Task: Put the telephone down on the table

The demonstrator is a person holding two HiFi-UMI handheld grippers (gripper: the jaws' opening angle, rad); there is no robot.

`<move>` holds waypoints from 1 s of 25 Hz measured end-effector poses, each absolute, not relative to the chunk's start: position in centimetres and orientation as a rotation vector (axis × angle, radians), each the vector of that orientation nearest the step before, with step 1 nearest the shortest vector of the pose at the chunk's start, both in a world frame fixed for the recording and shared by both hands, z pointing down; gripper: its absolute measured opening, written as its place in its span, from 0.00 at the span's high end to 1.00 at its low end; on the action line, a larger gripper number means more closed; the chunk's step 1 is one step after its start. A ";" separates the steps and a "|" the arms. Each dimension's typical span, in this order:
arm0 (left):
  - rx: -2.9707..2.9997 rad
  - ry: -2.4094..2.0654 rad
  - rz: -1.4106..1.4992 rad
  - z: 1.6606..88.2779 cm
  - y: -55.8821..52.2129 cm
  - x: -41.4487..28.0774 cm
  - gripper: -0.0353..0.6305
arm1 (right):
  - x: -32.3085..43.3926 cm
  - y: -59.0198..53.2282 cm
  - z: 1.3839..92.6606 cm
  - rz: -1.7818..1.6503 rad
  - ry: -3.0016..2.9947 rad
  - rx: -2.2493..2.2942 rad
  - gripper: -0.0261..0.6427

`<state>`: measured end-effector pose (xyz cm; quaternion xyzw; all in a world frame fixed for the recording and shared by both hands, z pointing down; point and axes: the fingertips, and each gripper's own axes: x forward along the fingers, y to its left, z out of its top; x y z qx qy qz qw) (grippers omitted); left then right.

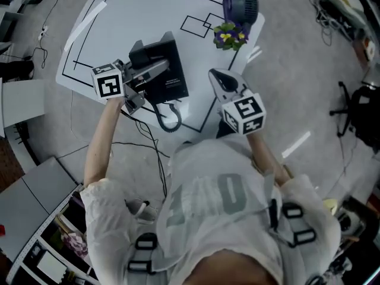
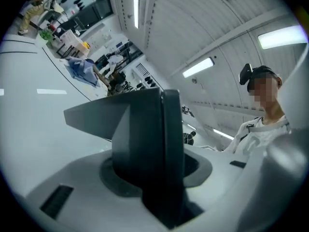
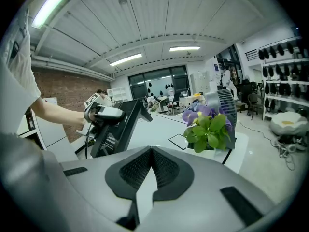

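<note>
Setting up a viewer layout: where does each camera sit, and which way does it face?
Head view: on the person's head, steeply down at the table; torso, arms, left gripper and right gripper show.
Left gripper view: on that gripper, past the gripped telephone to the ceiling; the torso shows.
Right gripper view: behind its closed jaws, across the table; the left forearm shows.
Shared: all three show the telephone.

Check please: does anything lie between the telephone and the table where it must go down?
Nothing visible does. The telephone, in the left gripper, is over a bare part of the table; the flowers and fan stand apart at the far corner.
</note>
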<state>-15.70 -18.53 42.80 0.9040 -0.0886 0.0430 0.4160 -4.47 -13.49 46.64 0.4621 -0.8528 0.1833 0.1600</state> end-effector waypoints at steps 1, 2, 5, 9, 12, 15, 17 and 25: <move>2.269 -0.196 0.144 43.5 -18.8 -15.2 0.69 | -4.2 -13.3 46.9 0.535 -2.427 1.324 0.95; 2.271 -0.169 0.177 44.1 -19.0 -14.6 0.69 | -3.9 -13.2 47.1 0.545 -2.417 1.327 0.95; 2.267 -0.089 0.263 45.8 -19.4 -13.1 0.69 | -2.9 -13.0 47.8 0.578 -2.391 1.342 0.95; 2.250 -0.046 0.376 47.9 -19.7 -11.4 0.69 | -1.8 -13.1 48.1 0.609 -2.389 1.386 0.95; 2.223 -0.020 0.442 49.5 -19.3 -10.6 0.69 | -1.4 -13.1 48.3 0.626 -2.394 1.394 0.95; 2.184 -0.011 0.447 50.2 -19.4 -10.1 0.69 | -1.2 -13.0 48.7 0.642 -2.389 1.384 0.95; 2.164 -0.003 0.439 50.4 -19.6 -9.7 0.69 | -0.9 -13.1 49.0 0.656 -2.382 1.389 0.95; 2.078 0.020 0.438 51.5 -19.9 -8.9 0.69 | -0.5 -12.9 50.0 0.702 -2.367 1.388 0.95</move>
